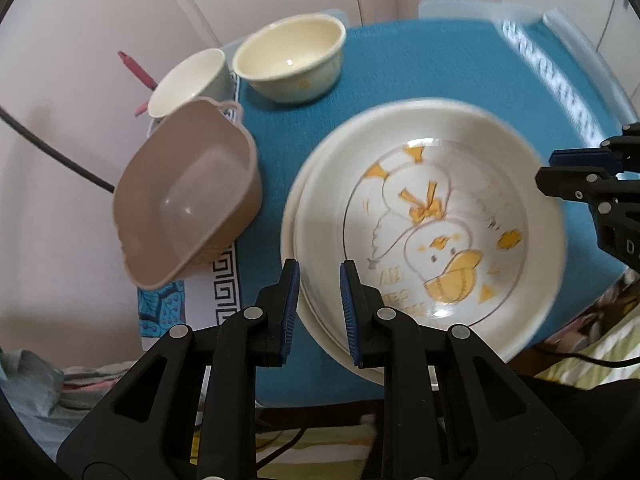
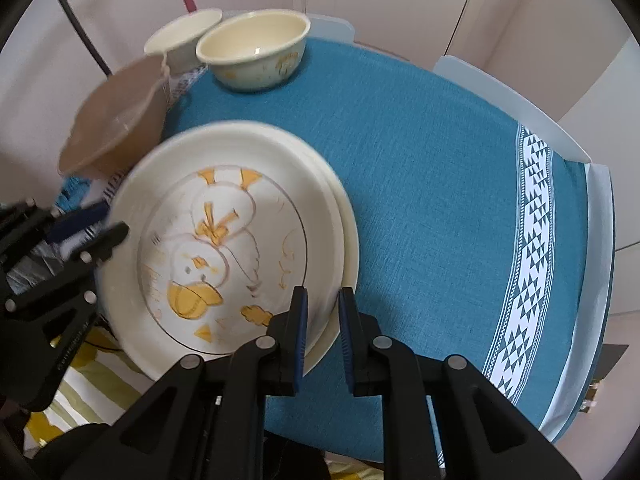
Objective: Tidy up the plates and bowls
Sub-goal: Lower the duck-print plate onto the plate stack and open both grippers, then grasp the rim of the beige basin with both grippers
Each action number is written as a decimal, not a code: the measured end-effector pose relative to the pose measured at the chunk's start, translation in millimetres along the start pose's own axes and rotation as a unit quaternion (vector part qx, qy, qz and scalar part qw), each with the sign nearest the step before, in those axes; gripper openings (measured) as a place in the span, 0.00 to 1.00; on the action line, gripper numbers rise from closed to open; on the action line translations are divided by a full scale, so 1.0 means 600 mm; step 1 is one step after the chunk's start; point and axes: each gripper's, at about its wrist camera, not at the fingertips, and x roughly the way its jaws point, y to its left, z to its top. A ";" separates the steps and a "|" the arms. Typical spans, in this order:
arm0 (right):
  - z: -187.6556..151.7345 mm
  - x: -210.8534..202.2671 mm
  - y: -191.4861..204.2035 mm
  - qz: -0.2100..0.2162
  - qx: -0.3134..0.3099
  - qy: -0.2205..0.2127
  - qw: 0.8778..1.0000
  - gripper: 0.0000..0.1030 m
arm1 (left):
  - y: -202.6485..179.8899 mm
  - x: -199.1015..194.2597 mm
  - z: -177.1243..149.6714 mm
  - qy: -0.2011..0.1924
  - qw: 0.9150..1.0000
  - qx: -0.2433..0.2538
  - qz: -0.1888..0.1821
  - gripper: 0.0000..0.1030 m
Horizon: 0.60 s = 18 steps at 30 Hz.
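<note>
two stacked plates (image 1: 424,216) were clamped at opposite rims by the left gripper (image 1: 319,312) and right gripper (image 2: 323,340), over the tabletop (image 2: 420,200); carrying was underway, and level, matched lowering seemed needed.

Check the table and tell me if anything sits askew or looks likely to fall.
The brown plastic basin is tilted and overhangs the table's left edge, leaning by the white cup. The duck plate sits off-centre on the plates beneath, whose rims show on one side. Both tools, left and right, clamp that stack's rim.
</note>
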 end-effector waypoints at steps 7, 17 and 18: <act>0.054 -0.092 -0.009 0.057 0.011 -0.071 0.996 0.14 | 0.101 -0.107 0.029 -0.090 0.988 -0.109 -0.065 0.18; 0.142 -0.128 0.085 0.156 -0.046 -0.143 0.976 0.92 | 0.268 -0.089 0.014 -0.085 0.966 -0.238 -0.062 0.85; 0.151 -0.122 0.099 0.156 -0.053 -0.143 0.976 0.92 | 0.284 -0.085 0.005 -0.093 0.962 -0.252 -0.056 0.96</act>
